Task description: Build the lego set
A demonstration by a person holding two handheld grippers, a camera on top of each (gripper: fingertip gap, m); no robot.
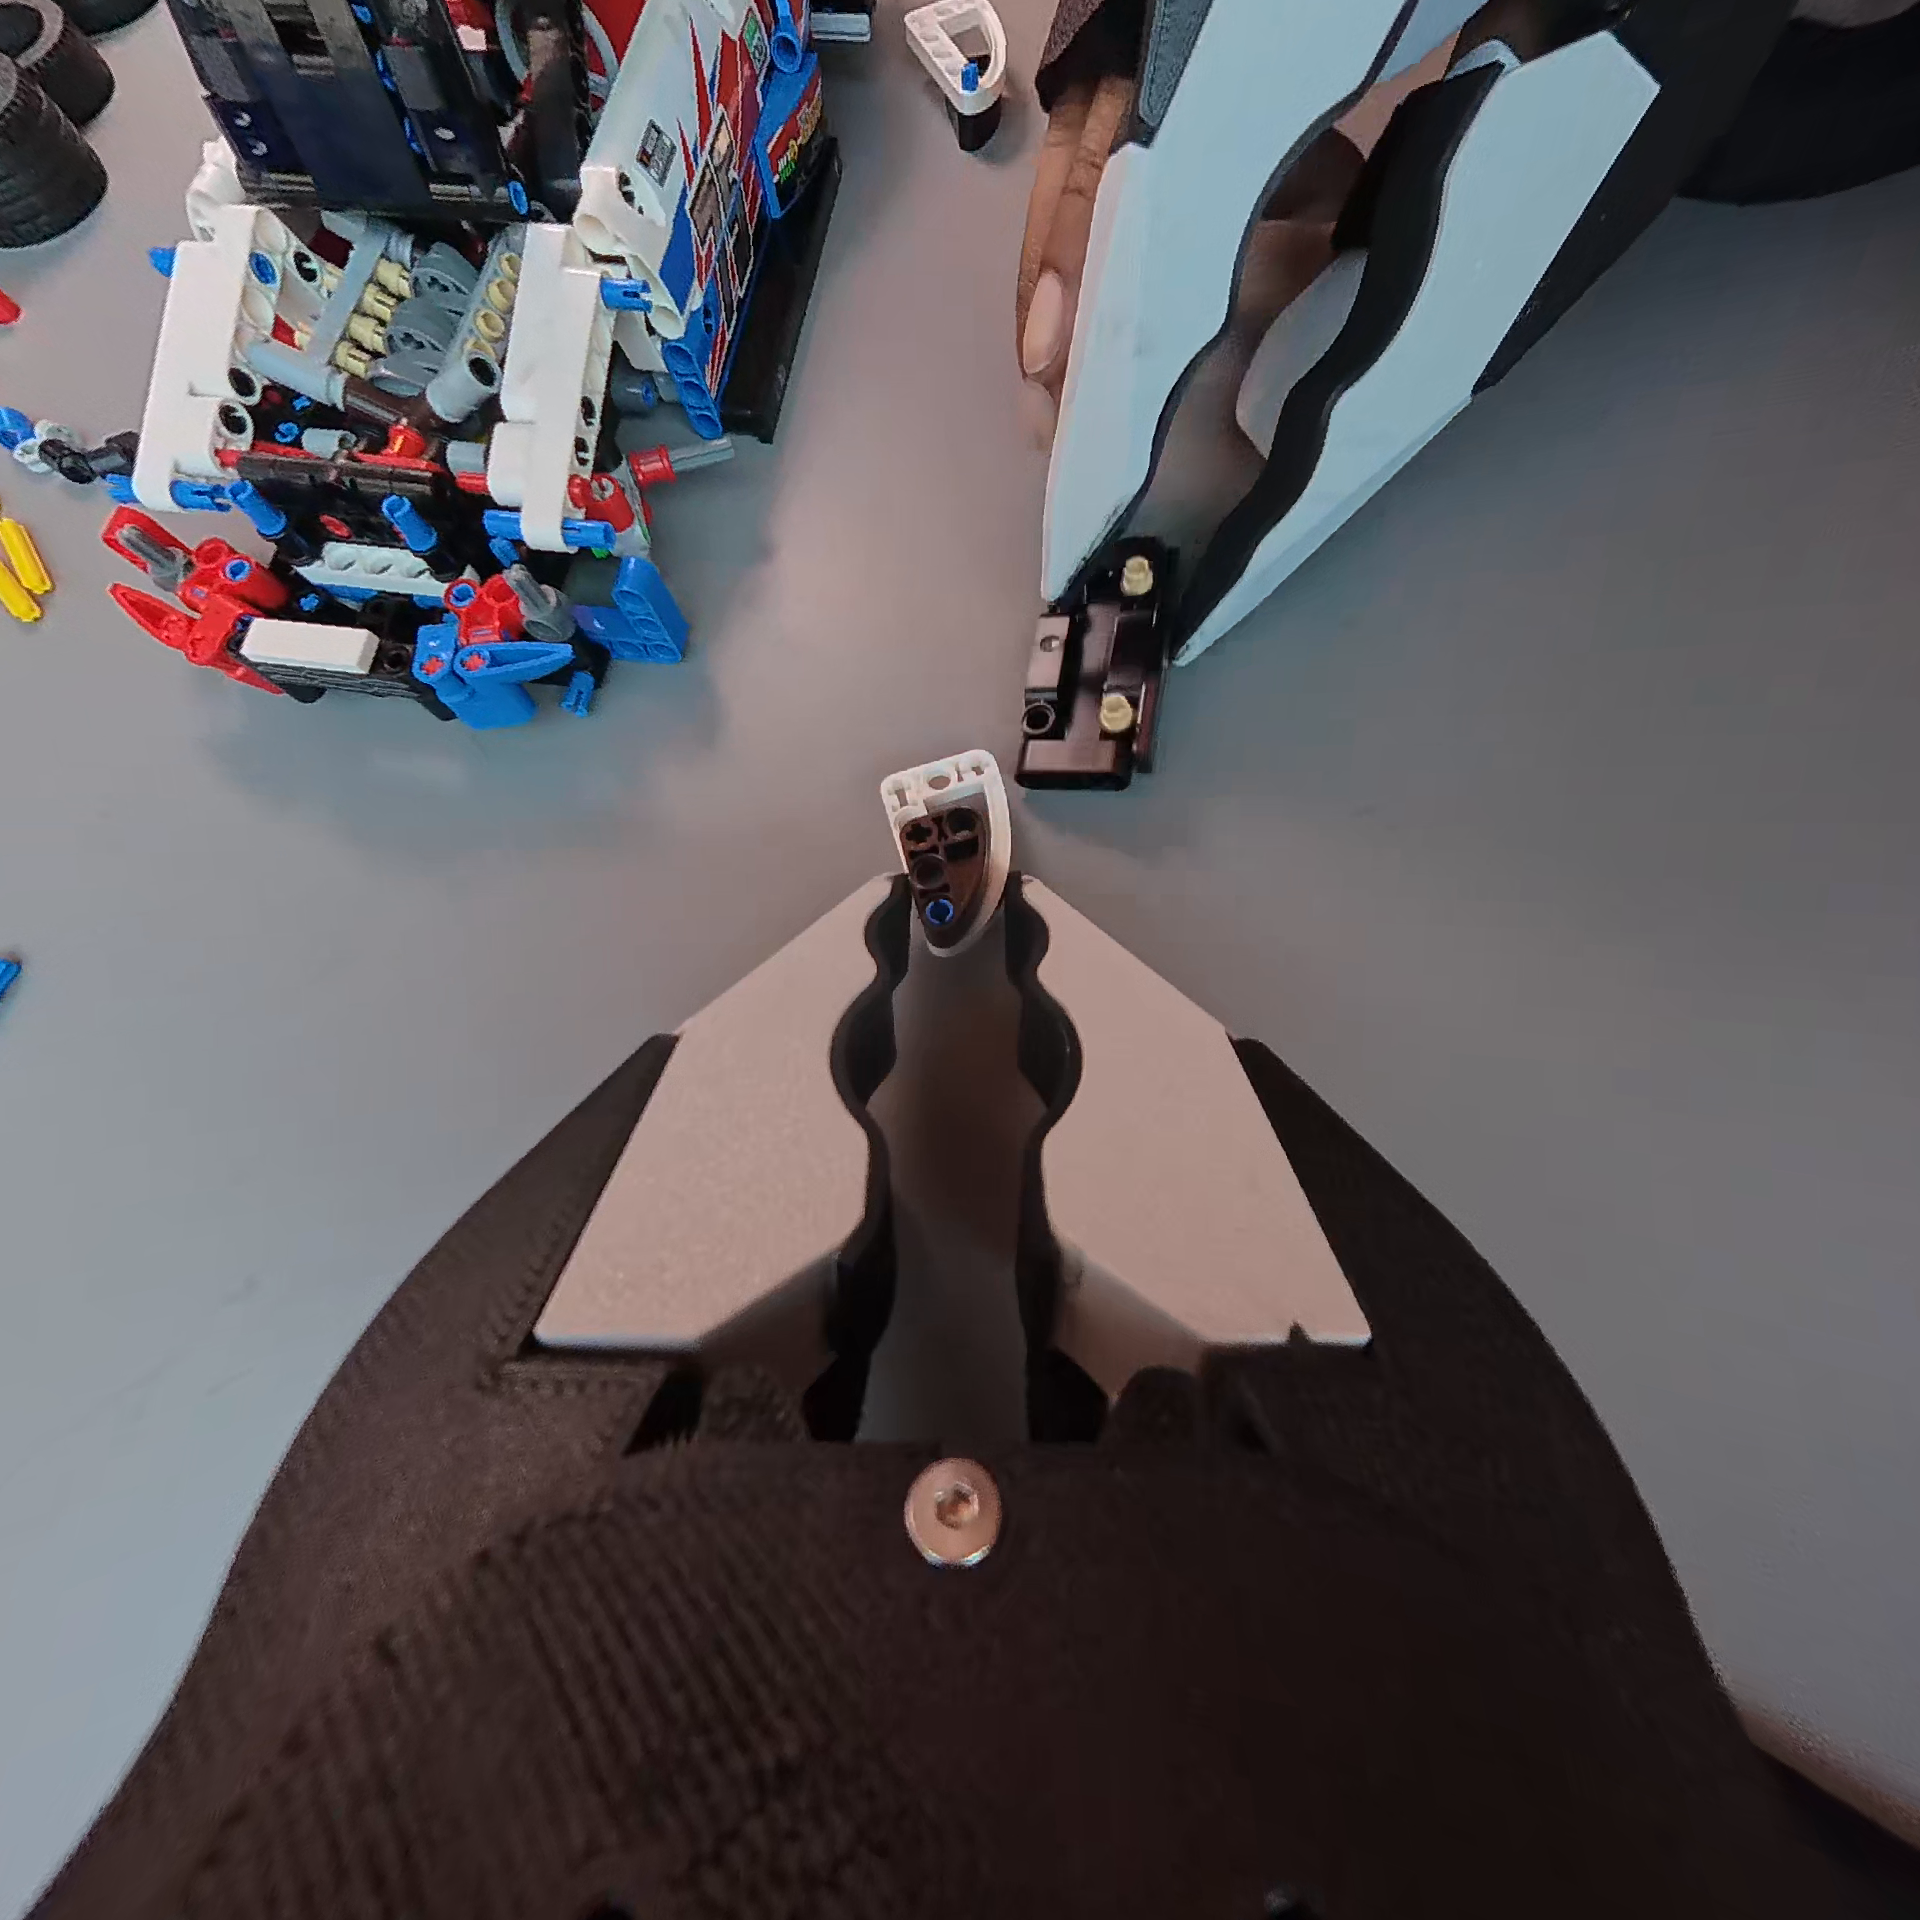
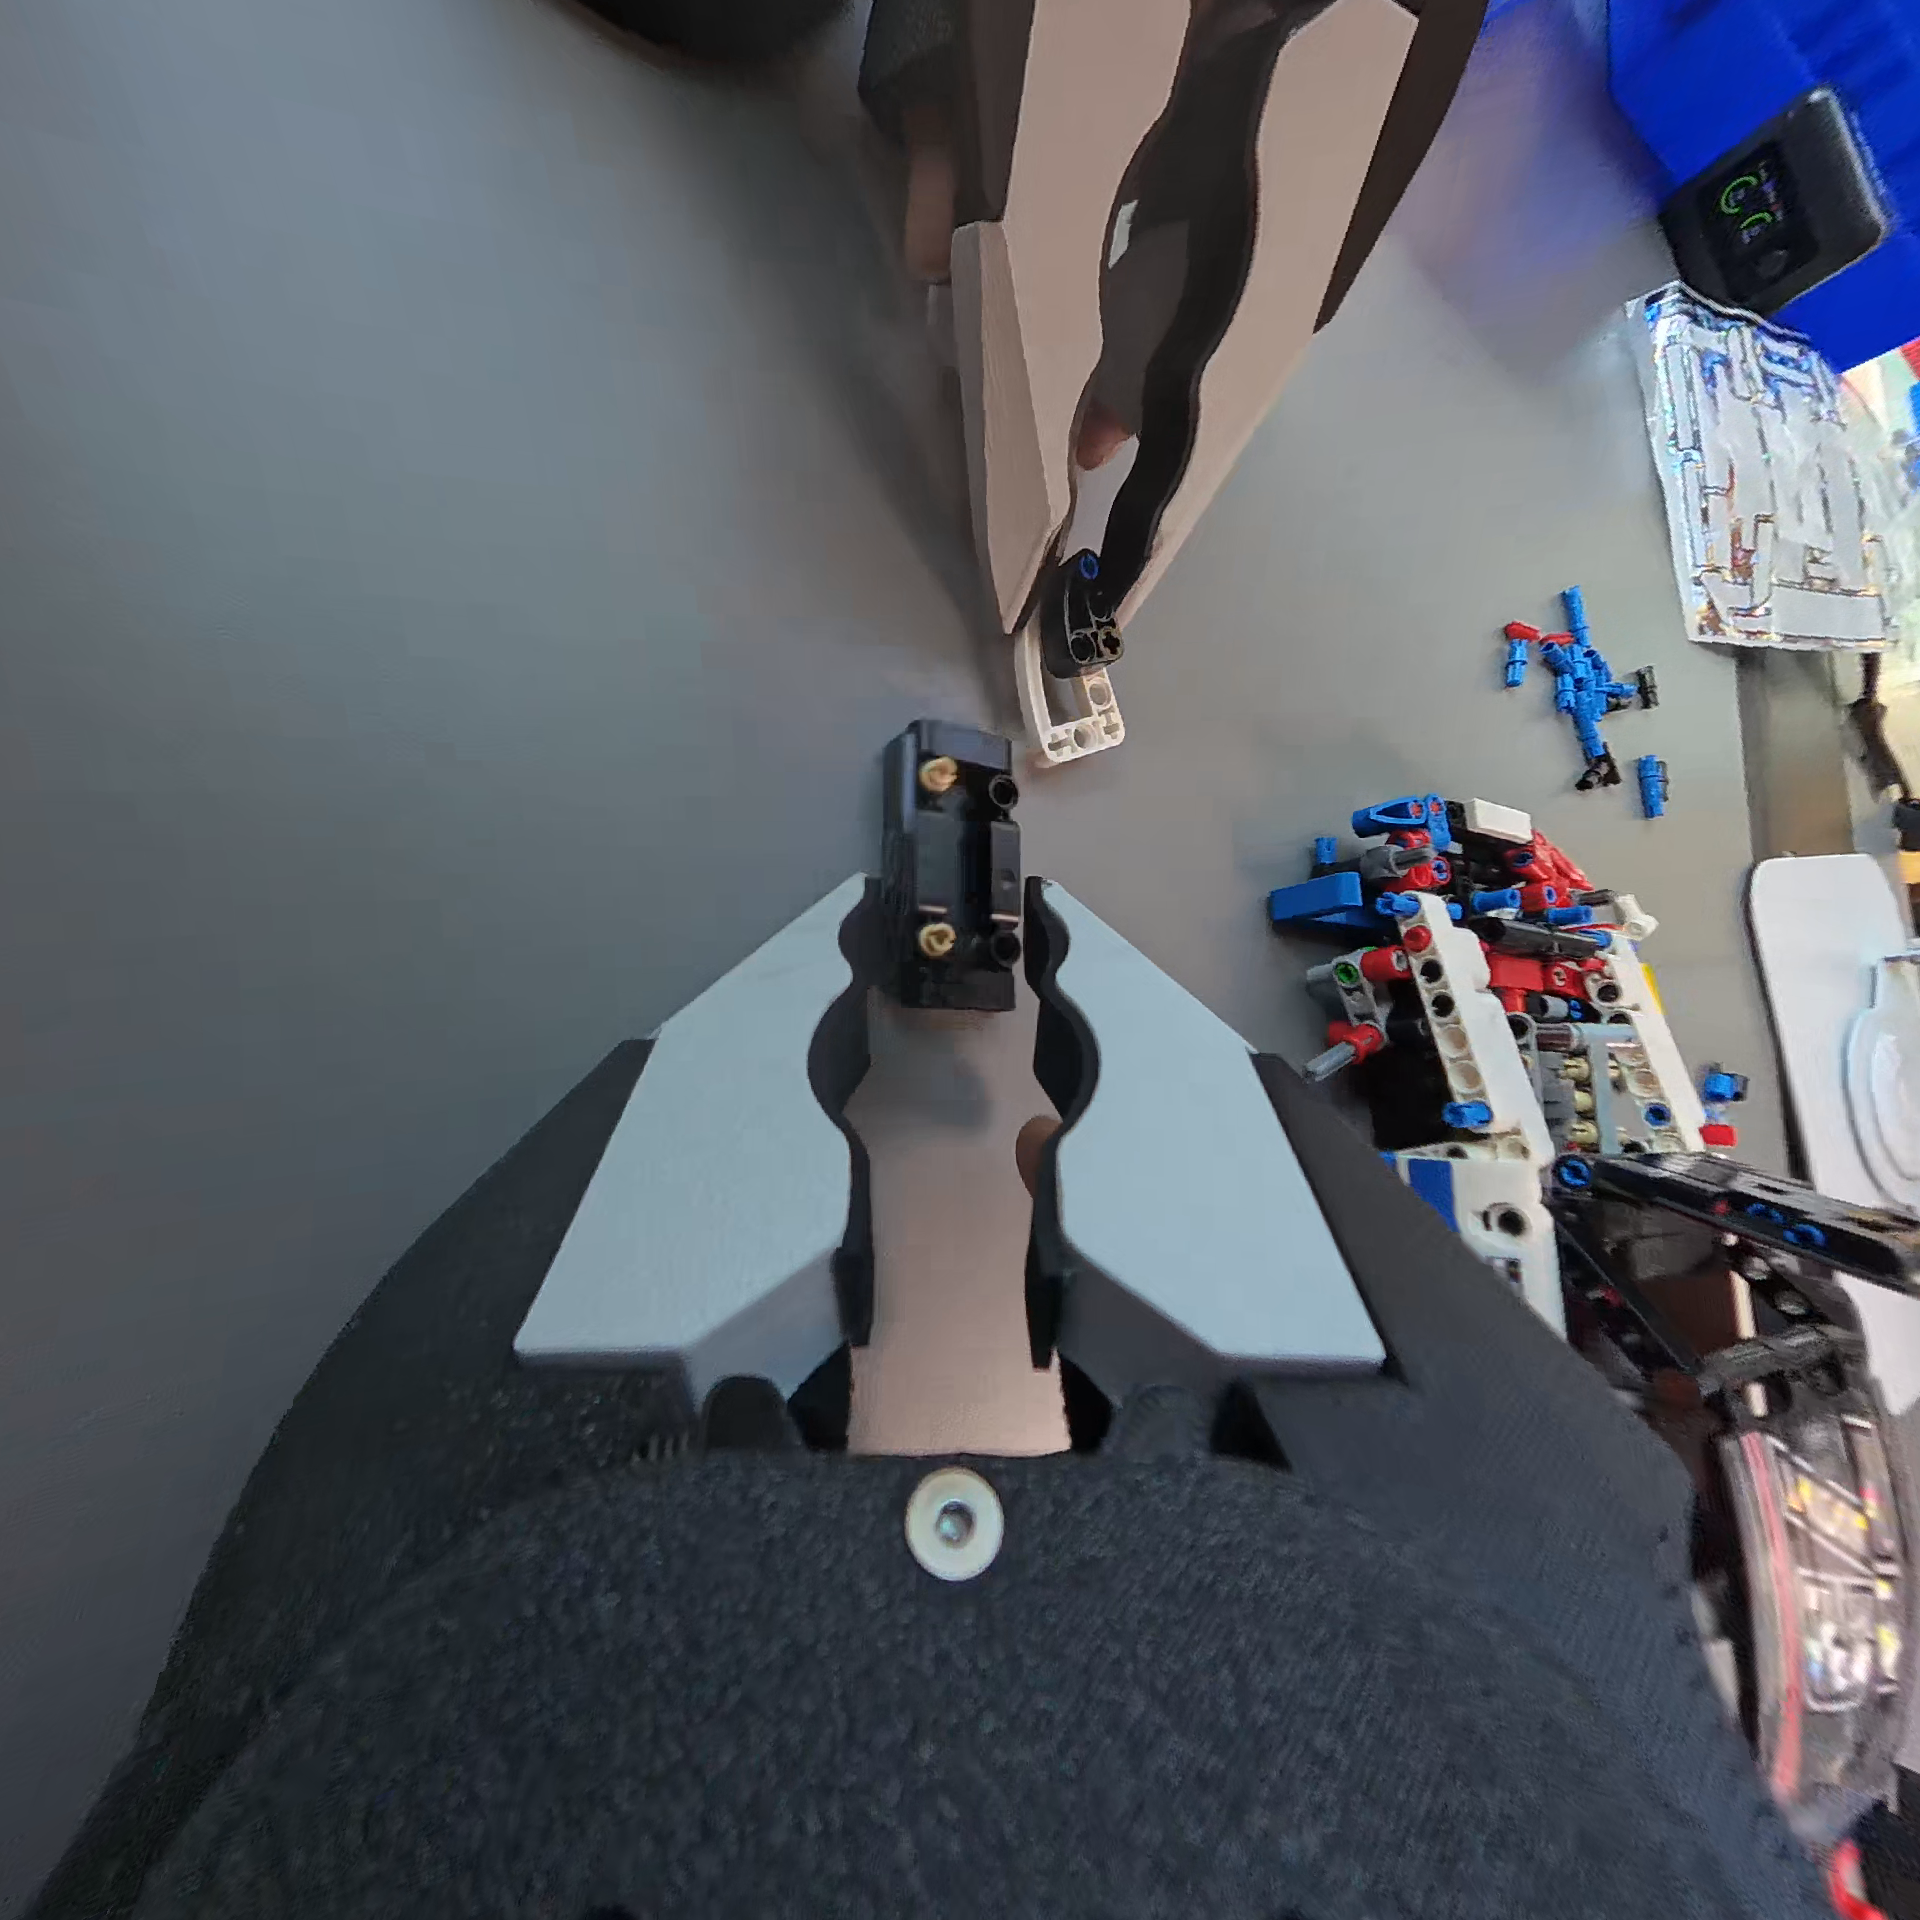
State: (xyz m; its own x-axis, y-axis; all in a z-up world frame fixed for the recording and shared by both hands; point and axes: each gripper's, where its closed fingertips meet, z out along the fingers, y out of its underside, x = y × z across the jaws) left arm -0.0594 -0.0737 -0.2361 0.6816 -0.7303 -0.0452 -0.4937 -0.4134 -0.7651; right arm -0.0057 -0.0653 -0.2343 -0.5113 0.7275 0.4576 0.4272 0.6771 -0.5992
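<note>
A: What is held by the left gripper?

B: A small white curved panel with a dark connector inside is pinched at the tips, the jaws nearly closed on it. Its long axis is run along the fingers, the white open end pointed forward.

A: And the right gripper?

B: A black block with two tan pins on its upper face is gripped between the tips, the jaws closed only to the block's width. Its long axis is also laid along the fingers. In the left wrist view the block is seen at or just above the grey table; contact cannot be told.

A: How are the two parts placed?

B: They are set tip to tip, near but apart. From the left gripper, the block is found ahead and slightly to the right. The panel's open end is faced toward the block's near end.

A: What is the next move likely turned on?

B: Probably the two axes being lined up so the panel can be pushed onto the block. The half-built model is left well aside.
</note>
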